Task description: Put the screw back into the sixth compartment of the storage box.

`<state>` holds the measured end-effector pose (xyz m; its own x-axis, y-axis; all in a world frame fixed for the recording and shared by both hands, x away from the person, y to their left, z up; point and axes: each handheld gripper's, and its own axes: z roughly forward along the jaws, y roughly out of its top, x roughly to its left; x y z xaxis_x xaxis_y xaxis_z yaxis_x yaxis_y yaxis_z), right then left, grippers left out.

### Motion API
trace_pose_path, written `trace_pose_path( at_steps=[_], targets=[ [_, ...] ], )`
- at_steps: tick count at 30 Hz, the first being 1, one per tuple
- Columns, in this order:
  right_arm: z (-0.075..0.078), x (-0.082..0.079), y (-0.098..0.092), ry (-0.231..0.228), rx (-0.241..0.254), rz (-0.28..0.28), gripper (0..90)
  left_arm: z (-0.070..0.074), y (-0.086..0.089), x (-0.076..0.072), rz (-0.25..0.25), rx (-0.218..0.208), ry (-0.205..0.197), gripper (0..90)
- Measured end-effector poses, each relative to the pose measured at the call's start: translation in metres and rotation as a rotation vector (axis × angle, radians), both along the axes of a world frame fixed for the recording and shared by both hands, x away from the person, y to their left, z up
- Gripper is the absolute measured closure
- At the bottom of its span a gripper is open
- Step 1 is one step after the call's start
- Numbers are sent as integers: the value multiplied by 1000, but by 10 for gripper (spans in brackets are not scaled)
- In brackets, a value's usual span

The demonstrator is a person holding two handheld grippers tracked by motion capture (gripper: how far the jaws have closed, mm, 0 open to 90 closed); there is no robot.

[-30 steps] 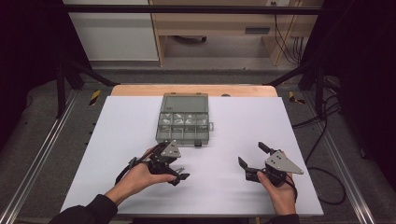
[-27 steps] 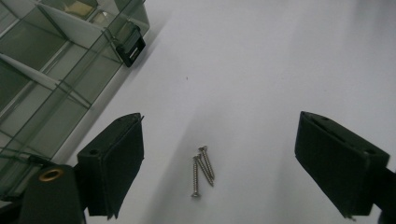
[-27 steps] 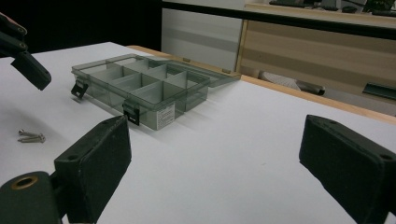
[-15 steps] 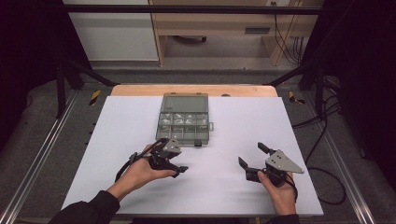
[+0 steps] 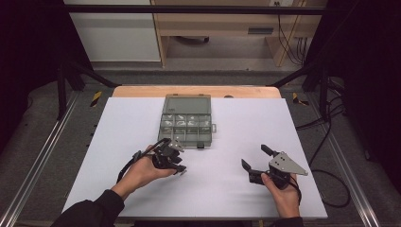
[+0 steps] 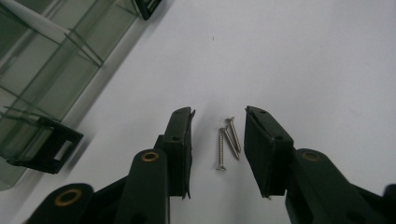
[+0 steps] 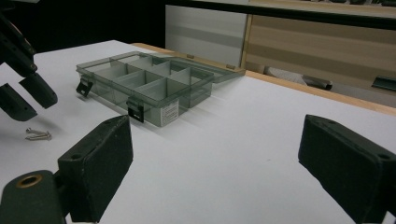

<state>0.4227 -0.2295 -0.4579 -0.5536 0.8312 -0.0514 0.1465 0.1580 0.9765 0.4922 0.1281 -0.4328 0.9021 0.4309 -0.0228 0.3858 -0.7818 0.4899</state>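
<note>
Screws [image 6: 227, 142], three of them, are lying together on the white table [image 5: 132, 123] between the jaws of the left gripper [image 6: 218, 135]. Its jaws have just been closing around them, yet the pads are not touching the screws at this moment: a gap is showing on each side, so the gripper is standing partly open with nothing gripped. In the high view the left gripper [image 5: 177, 165] is pointing down at the table, just in front of the box's near edge, with the left hand [image 5: 142, 172] wrapping its body.

In the right gripper view the screws [image 7: 38, 135] are sitting on the sheet beneath the left gripper's black tips, near the box's front corner.

Off to the right, well apart, the right gripper [image 5: 255, 161] is resting in the right hand [image 5: 281, 194] with its jaws spread wide and nothing between them.

Beyond both, the box [image 5: 187, 120], a clear grey case with compartments, is lying open with its lid folded back toward the table's far edge; small pale items are showing in its far row of compartments.
</note>
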Motion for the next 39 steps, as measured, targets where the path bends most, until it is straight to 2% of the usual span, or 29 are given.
trace_pose_path(
  at_steps=[6,12,17,19,22,27,32,37,39],
  targets=[
    [0,0,0,1,-9,6,99,-4,-1,1,5,34,47,700],
    [0,0,1,1,-8,5,100,-7,-4,0,3,70,52,734],
    [-1,0,1,4,-15,11,98,-10,-3,2,19,73,57,757],
    [-1,0,1,5,-16,11,98,-12,-4,1,21,70,71,759],
    [-1,0,1,5,-12,10,98,-14,-5,1,21,92,55,772],
    [-1,0,1,6,-15,12,98,-16,-6,0,25,90,57,813],
    [-1,0,0,8,-11,5,98,-17,-5,0,45,87,40,861],
    [-1,1,0,8,-11,4,98,-18,-1,-2,56,62,25,878],
    [-1,1,0,8,-11,4,98,-16,1,-2,70,35,14,879]
  ],
)
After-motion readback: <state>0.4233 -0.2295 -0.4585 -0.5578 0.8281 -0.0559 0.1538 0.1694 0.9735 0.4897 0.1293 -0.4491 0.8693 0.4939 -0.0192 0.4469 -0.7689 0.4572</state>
